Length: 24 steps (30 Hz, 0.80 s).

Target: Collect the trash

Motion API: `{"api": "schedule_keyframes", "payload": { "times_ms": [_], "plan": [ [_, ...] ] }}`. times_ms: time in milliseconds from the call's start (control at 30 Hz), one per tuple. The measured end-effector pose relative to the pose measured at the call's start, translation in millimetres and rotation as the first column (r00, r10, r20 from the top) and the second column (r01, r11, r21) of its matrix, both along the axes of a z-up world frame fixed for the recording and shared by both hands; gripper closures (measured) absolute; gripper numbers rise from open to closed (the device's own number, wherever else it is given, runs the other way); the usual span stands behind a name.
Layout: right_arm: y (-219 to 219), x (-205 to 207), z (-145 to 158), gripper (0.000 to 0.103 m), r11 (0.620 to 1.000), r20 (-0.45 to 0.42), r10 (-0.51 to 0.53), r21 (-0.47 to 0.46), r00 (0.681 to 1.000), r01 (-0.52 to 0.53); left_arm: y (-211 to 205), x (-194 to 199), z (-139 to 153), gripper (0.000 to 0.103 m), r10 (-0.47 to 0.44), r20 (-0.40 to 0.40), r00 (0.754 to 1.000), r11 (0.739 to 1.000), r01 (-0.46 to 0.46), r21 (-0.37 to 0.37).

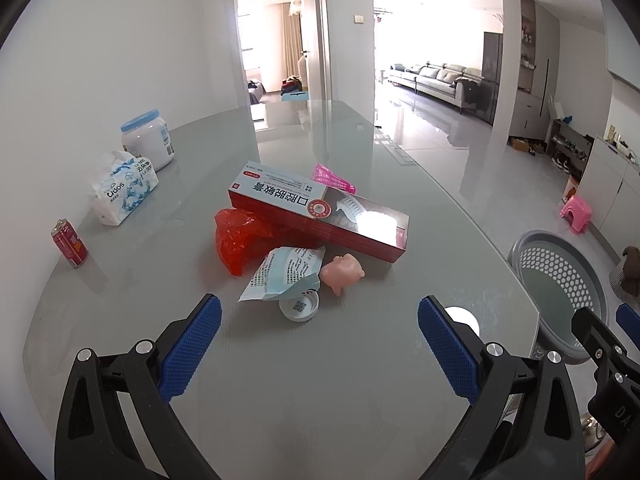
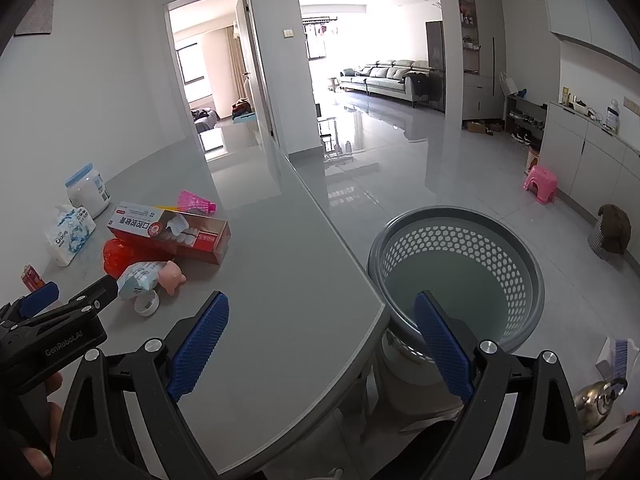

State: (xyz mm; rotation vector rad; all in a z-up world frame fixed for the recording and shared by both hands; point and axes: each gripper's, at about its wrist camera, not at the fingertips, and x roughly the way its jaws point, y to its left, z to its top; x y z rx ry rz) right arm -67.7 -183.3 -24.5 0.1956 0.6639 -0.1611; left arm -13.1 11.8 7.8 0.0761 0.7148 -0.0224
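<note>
Trash lies in a heap on the grey table (image 1: 320, 380): a red toothpaste box (image 1: 320, 210), a red plastic bag (image 1: 236, 240), a torn pale blue packet (image 1: 286, 274), a white lid (image 1: 300, 307), a pink pig toy (image 1: 344, 272) and a pink shuttlecock (image 1: 332, 176). My left gripper (image 1: 320, 340) is open and empty, just short of the lid. My right gripper (image 2: 320, 340) is open and empty over the table's right edge (image 2: 360, 280), beside the grey perforated basket (image 2: 460, 264). The heap also shows in the right wrist view (image 2: 168, 236).
A tissue pack (image 1: 124, 188), a white jar with a blue lid (image 1: 148, 140) and a red can (image 1: 69, 243) stand at the table's left. A small white disc (image 1: 464, 318) lies by my left gripper's right finger. A pink stool (image 2: 540, 183) stands on the floor.
</note>
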Motion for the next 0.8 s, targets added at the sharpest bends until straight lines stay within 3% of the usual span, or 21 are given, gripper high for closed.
{"api": "schedule_keyframes", "payload": {
  "times_ms": [800],
  "plan": [
    [4.7,-4.9,2.9,0.013,1.000,0.017,0.005,0.008,1.000,-0.005,4.9,-3.5,6.2,0.006,0.003,0.020,1.000,1.000,-0.003,-0.003]
  ]
}}
